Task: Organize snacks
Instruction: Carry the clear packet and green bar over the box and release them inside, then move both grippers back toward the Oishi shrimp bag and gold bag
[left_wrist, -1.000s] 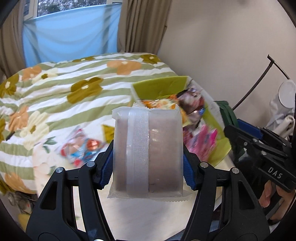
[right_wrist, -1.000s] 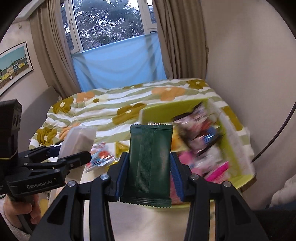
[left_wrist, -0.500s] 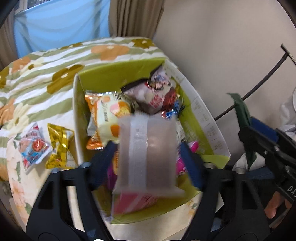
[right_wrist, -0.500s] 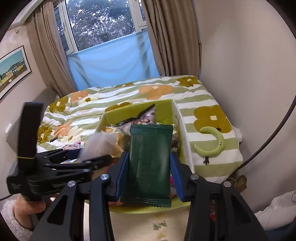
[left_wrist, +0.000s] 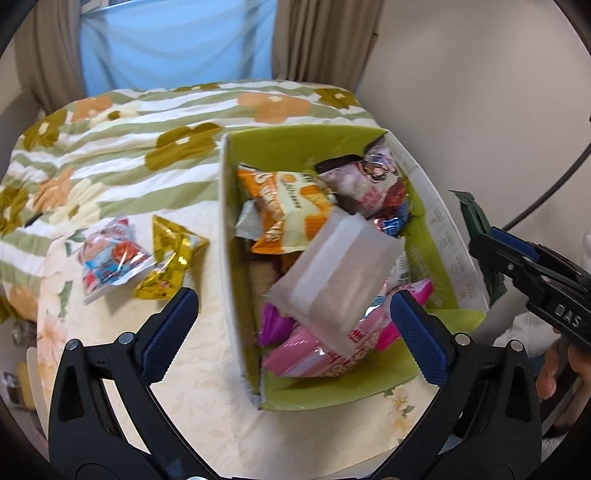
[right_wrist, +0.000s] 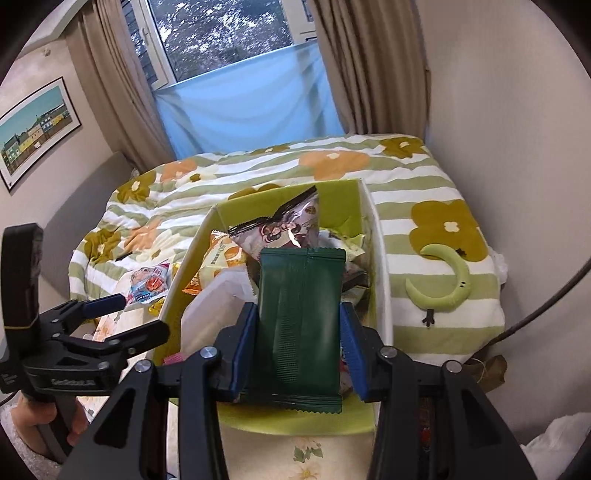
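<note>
**Once Let Go Over the Box, Landed Among the Snacks**

Though pinched between the blue pads half a second earlier, lay loose at this moment; showed the translucent packet (left_wrist: 332, 273) tilted over the pile inside the green box (left_wrist: 295, 144), touching neither pad, though could not tell whether settled or in mid-fall; showed the left gripper (left_wrist: 293, 314) with jaws spread wide and empty above it; judged that as one more snack put away. Found the right gripper (right_wrist: 299, 332) unchanged, jaws pressing both sides of the dark green packet (right_wrist: 299, 306), held upright above the box's near end; judged likely next to go in. Counted two grippers, one box, one translucent packet, one green packet; counted two snacks outside the box on the cream floral cloth (left_wrist: 207, 387), a gold packet (left_wrist: 170, 258) and a red-and-blue packet (left_wrist: 110, 258), side by side near the box's left wall; made out at least five wrappers beneath the dropped one, orange, brown-and-silver, blue, purple and pink, but could not fix a firm total in so tangled a pile; counted one banana-shaped toy (right_wrist: 447, 280) on the flowered quilt (right_wrist: 332, 162).
</note>
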